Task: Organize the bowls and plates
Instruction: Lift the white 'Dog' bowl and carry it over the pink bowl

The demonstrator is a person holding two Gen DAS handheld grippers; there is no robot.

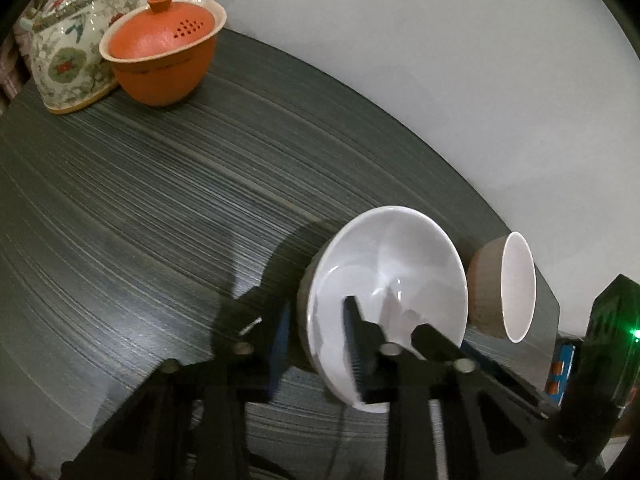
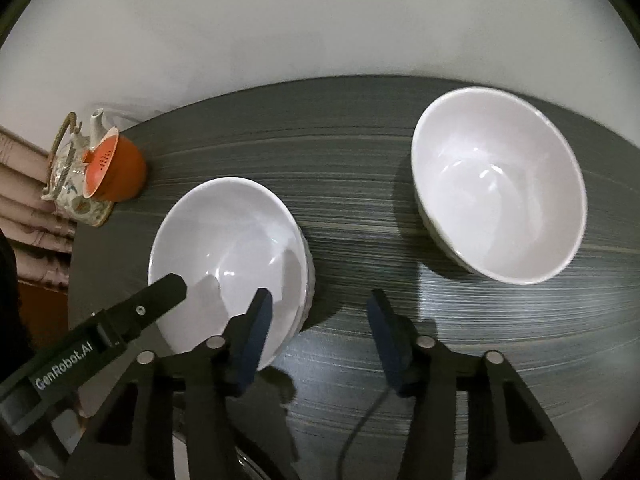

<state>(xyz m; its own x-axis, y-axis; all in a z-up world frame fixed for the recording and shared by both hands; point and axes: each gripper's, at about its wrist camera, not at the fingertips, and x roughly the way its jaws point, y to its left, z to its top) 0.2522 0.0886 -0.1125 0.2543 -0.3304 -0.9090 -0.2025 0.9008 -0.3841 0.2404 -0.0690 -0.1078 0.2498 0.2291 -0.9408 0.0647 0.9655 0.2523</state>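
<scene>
Two white bowls (image 2: pixel 230 256) (image 2: pixel 498 184) apart on dark table (image 2: pixel 360 208)

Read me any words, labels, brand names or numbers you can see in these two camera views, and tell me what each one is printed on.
"GenRobot.AI": white lettering on the black arm of the left gripper, seen in the right wrist view beside the near white ceramic bowl.
The floral patterned porcelain teapot carries painted motifs only; no lettering can be made out.
The small blue and orange part at the left wrist view's right edge: any marking there is too small to read.
Nothing else is legible.
</scene>
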